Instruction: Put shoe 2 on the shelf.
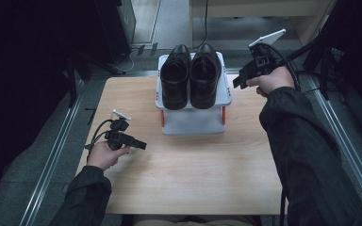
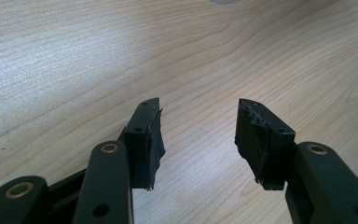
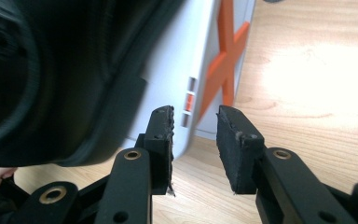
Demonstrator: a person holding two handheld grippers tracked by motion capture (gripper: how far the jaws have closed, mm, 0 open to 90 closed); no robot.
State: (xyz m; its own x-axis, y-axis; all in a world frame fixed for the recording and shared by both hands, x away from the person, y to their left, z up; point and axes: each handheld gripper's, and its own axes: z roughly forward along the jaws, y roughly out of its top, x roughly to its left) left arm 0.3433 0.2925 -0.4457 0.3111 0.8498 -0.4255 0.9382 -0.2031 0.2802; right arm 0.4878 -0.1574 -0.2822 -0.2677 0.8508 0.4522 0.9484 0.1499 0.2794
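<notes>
I see a pale wooden table across the middle of the high view. At its far edge, upper centre, a white plastic two-tier stand with orange side braces carries a pair of black leather lace-up shoes side by side, toes nearest me.
</notes>
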